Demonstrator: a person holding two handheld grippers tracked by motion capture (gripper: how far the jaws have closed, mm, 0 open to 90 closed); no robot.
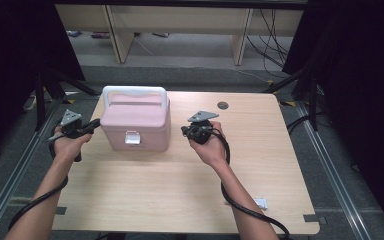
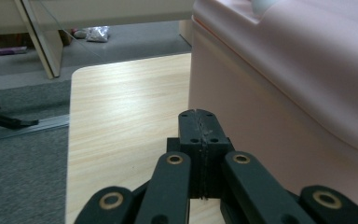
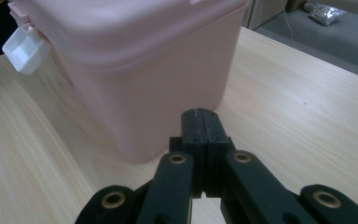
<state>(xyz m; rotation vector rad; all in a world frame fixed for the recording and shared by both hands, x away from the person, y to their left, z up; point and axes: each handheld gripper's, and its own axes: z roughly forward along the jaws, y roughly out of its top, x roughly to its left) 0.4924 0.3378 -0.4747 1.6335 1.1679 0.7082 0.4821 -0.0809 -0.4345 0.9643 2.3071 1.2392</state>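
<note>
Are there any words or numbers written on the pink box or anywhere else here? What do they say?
None can be read.
The pink box shows plain pink sides and lid, with no letters or numbers.
Its white latch looks blank too, though it is too small to be sure.
The small white thing near the table's front edge is too small and blurred to read.

Even overhead light, soft focus up close

The table (image 1: 180, 180) is evenly lit under dark side curtains; the pink box (image 3: 135, 70) blurs near both gripper cameras, casting a faint shadow along its base; no glare.
</note>
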